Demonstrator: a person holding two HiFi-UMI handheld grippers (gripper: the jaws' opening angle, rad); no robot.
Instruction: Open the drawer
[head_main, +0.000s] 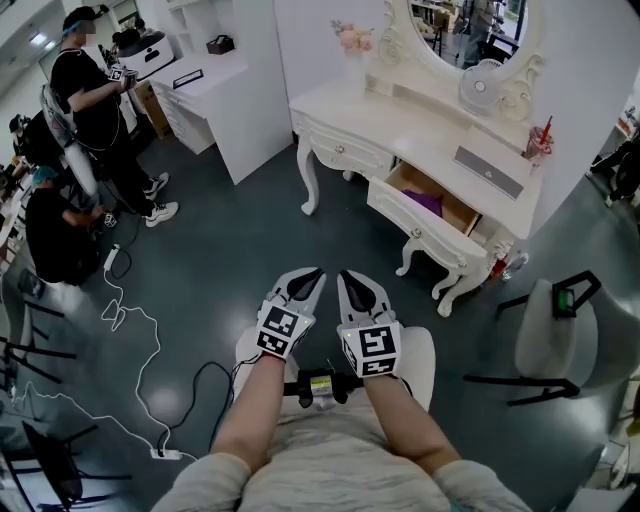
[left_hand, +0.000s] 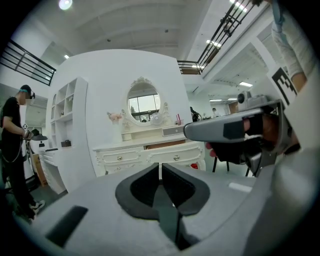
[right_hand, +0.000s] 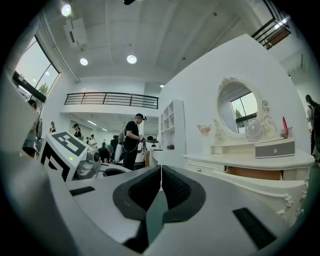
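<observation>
Nearest, the left tongs (head_main: 311, 273) and the right tongs (head_main: 348, 276) are held side by side just in front of the body, both closed on nothing, with the pads met. The forearms (head_main: 262, 400) are held parallel and tucked in. The tongs are aimed roughly level toward the bench (head_main: 335, 105) and are well apart from it.

On the floor (head_main: 230, 250) at the near left a cable (head_main: 140, 345) is spread in loops, and a chair (head_main: 545, 335) stands at the right. Either could be snagged on a careless approach.

Farther off, 1 drawer (head_main: 410, 215) at the bench's right is seen already pulled out, with a purple item (head_main: 428, 201) inside. A knock against that jutting front is judged the main risk. A second drawer (head_main: 362, 158) to its left is closed, and its knob (head_main: 347, 149) could not be taken by shut tongs.
</observation>
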